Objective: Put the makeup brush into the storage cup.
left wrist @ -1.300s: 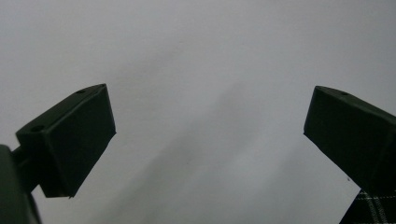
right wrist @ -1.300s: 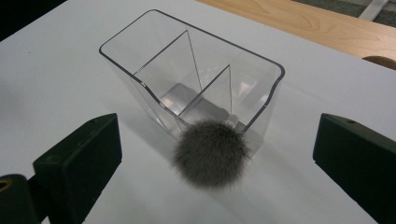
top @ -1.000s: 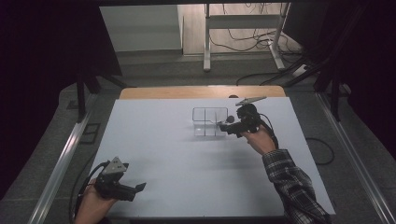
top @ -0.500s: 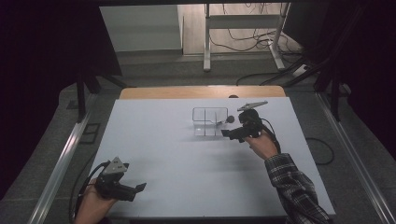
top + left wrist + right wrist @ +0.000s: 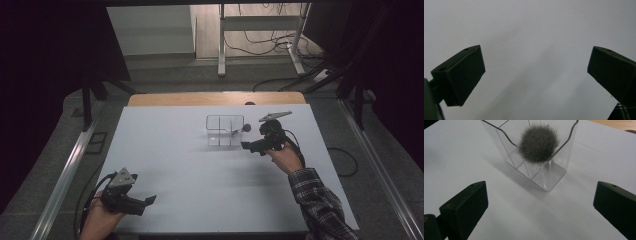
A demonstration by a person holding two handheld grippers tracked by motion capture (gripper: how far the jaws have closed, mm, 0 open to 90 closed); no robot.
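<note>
Grey fluffy pom-pom ball [image 5: 539,143] sits at the dipped rim of the clear plastic divided box [image 5: 549,176], on the white table [image 5: 200,165]. Right gripper [image 5: 540,202] just beside box, jaws wide apart, empty. Left gripper [image 5: 535,72] at near-left table edge, jaws wide apart, empty.

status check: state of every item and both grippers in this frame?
Clear box: upright on the table, open at the top, with inner dividers.
Grey pom-pom: sits at the box's notched rim, free of either gripper.
Right gripper: open, empty, jaws pointed at the box, short of it.
Left gripper: open, empty, over bare table at the near left edge.
Table: white top, nothing else on it.
</note>
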